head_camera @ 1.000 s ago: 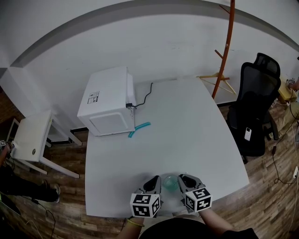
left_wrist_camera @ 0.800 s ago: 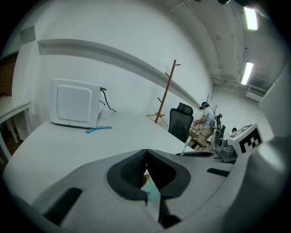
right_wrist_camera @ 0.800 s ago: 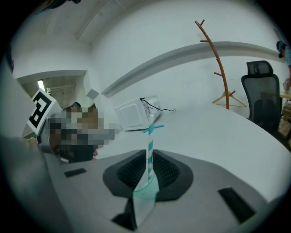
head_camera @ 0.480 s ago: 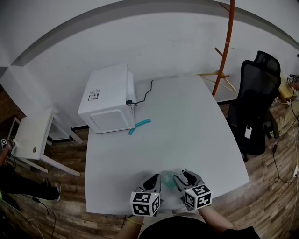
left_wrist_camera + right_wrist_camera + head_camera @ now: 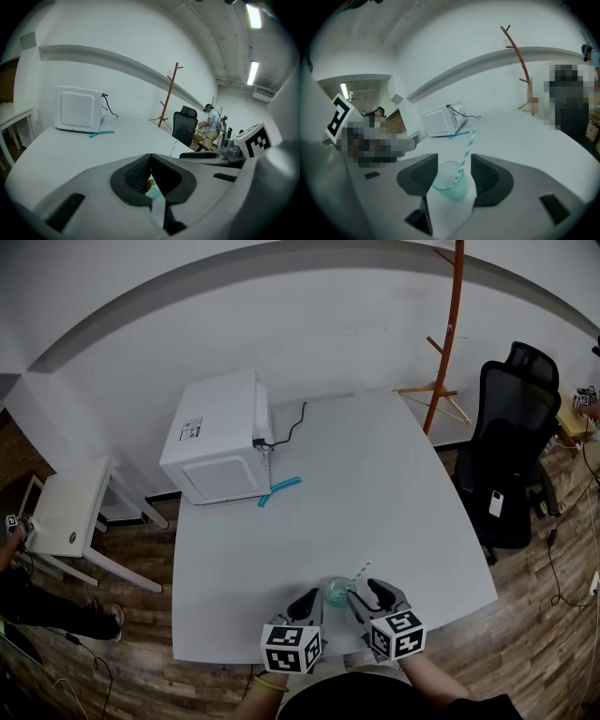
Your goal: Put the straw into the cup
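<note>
left gripper [image 5: 150, 161] pinched shut on the teal cup [image 5: 451, 185] wall; right gripper [image 5: 454, 163] jaws, just opened, stand apart astride it, touching nothing. striped straw [image 5: 468, 146] leans inside the cup: insertion appears complete, only withdrawal left.

Two grippers side by side, left closed and right spread

The left gripper [image 5: 312, 597] and right gripper [image 5: 368, 589] sit close together at the near edge of the worktop [image 5: 281, 549], both pointing forward and a little downward, marker cubes toward the person; the left fingers [image 5: 136, 173] meet at their tips; the right fingers [image 5: 417, 176] have just been opening and stand wide apart, with the cup [image 5: 449, 185] between them and clear of both pads; only the wrists show behind the cubes.
</note>
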